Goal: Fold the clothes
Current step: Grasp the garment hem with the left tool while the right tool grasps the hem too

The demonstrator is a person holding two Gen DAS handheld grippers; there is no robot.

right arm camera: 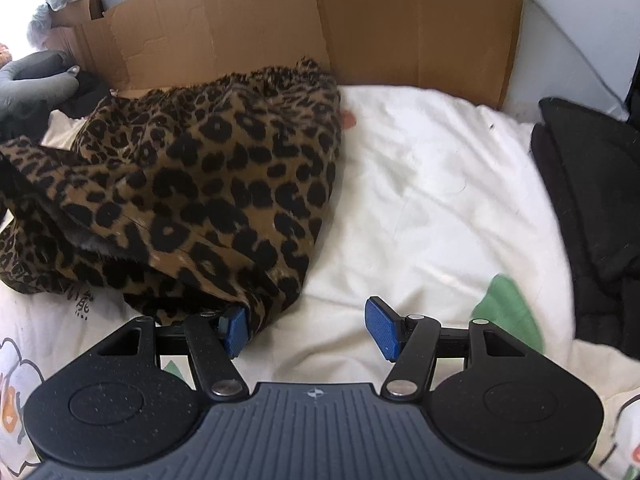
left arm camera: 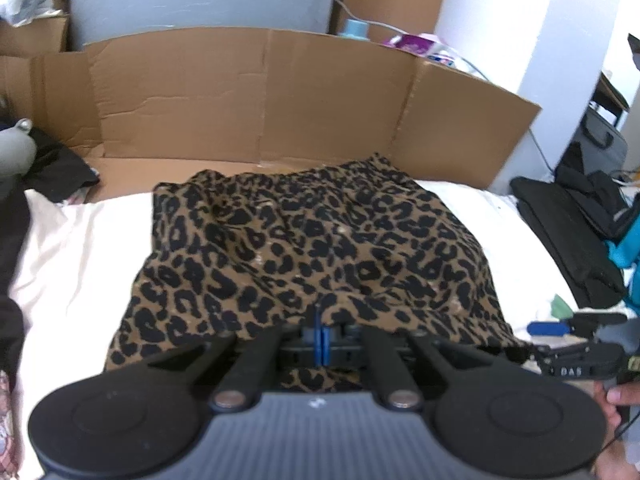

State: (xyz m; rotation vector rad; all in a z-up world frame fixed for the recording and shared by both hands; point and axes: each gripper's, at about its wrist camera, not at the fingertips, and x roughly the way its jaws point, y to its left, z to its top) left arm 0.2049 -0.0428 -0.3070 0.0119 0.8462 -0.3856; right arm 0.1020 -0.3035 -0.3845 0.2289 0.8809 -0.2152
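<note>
A leopard-print garment [left arm camera: 312, 248] lies spread on a white bed sheet [left arm camera: 80, 264]. My left gripper [left arm camera: 321, 340] is shut on its near hem, blue pads pressed together with the cloth pinched between them. In the right wrist view the same garment [right arm camera: 192, 184] sits bunched at the left, its near edge lifted in a fold. My right gripper [right arm camera: 310, 330] is open just above the sheet [right arm camera: 420, 184], its left pad [right arm camera: 235, 330] touching the garment's near corner and nothing between the pads. The right gripper [left arm camera: 576, 344] also shows at the right edge of the left wrist view.
A flattened cardboard box [left arm camera: 264, 92] stands along the bed's far side. Black bags [right arm camera: 592, 208] lie at the right, dark clothing [left arm camera: 52, 168] at the far left. A person's fingers [left arm camera: 624, 394] show at the lower right. A green patch [right arm camera: 508, 312] marks the sheet.
</note>
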